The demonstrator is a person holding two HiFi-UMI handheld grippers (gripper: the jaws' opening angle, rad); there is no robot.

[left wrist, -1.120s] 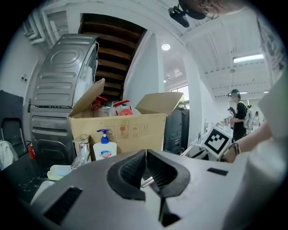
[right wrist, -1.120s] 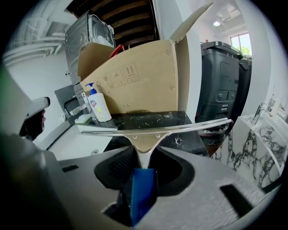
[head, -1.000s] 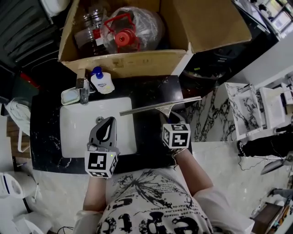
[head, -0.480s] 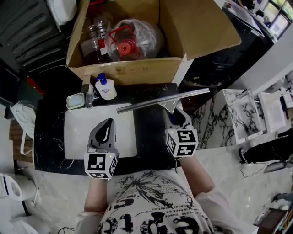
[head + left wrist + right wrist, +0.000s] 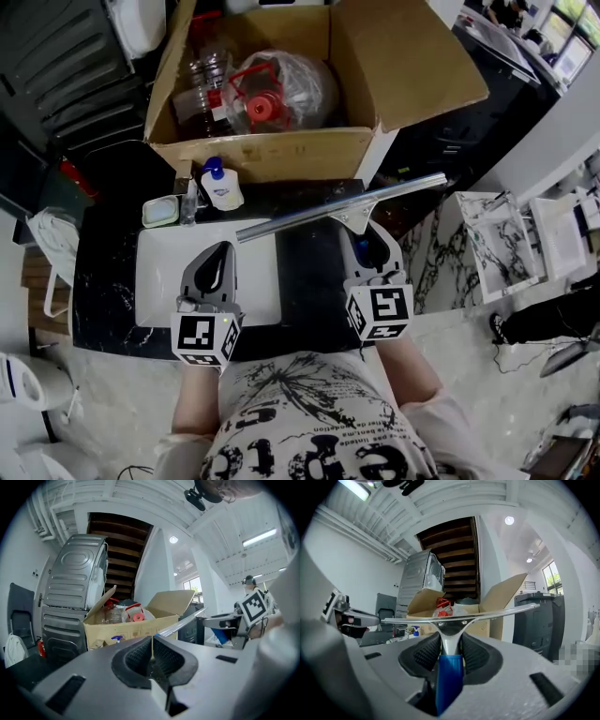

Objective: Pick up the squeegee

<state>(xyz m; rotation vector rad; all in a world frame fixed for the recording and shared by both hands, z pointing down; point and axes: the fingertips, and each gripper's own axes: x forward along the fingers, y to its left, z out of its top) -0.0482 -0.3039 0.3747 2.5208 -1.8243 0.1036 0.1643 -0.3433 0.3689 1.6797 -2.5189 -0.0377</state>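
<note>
Squeegee [image 5: 337,208] sits in my right claw [image 5: 450,649], which pinches its metal neck just above the blue handle. The long blade hangs in the air over the dark bench [image 5: 309,281], in front of the cardboard box [image 5: 281,150]. I judge the pick-up as done, and it is left only to hold it steady.

My left claw [image 5: 152,654] is pressed together with nothing in it, over the white sink [image 5: 157,281]. The box stands open and holds clear bottles [image 5: 202,84] and a red-capped thing [image 5: 261,108] wrapped in a clear bag. A small soap dish [image 5: 161,212] holds a pale piece, perhaps soap. I see nothing lying in the sink.
</note>
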